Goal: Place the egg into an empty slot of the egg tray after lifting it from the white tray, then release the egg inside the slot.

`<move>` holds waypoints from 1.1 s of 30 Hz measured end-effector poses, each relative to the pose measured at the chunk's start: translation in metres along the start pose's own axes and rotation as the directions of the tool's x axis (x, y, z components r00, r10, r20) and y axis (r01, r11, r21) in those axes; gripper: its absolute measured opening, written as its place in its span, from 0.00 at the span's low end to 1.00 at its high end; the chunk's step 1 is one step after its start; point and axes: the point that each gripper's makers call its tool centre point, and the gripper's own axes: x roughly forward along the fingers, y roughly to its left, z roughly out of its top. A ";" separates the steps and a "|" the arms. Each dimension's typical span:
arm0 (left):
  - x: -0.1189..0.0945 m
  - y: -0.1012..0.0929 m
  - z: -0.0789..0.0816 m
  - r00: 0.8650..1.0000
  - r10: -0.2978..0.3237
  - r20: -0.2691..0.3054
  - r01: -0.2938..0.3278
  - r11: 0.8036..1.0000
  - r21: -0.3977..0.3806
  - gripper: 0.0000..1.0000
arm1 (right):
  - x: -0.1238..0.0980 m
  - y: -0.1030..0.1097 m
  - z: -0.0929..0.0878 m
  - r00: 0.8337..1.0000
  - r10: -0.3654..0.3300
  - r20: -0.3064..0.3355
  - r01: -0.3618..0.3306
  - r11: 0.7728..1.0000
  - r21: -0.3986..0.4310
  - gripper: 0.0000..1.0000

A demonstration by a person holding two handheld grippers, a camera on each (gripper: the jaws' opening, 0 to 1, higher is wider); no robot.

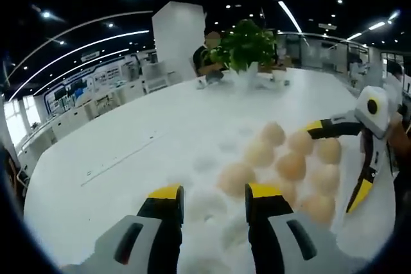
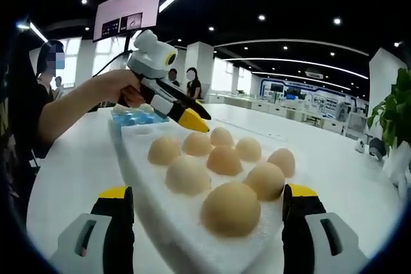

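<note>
Wide open-plan hall, dark ceiling crossed by long light strips and spot lamps. Below it, a broad white table [image 1: 128, 139], smooth and matt. At the far end, a leafy green plant [image 1: 245, 44] with a seated person behind it. High up in the right gripper view, a pale wall screen [image 2: 127, 11], its writing too small to read.

On the table, a white foam egg tray [image 2: 154, 184], rough-grained and moulded into round cups. In the cups, tan eggs [image 2: 225, 158], smooth and oval, nine or so in rows; nearest, one large egg [image 2: 231, 208], between the right gripper's jaws but untouched by them. Empty slots on the tray's near side in the left gripper view. Behind the tray, something blue [image 2: 135, 117], blurred.

Left gripper [image 1: 214, 192]: grey, yellow-tipped, jaws apart, nothing held, over empty cups. Right gripper [image 2: 203, 192]: jaws spread very wide, astride the tray's end, nothing held.
</note>
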 end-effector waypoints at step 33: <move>0.032 -0.030 -0.005 0.933 -0.311 -0.181 0.347 0.913 0.216 0.30 | 0.001 -0.001 -0.003 1.000 -0.016 0.003 0.016 1.000 -0.024 1.00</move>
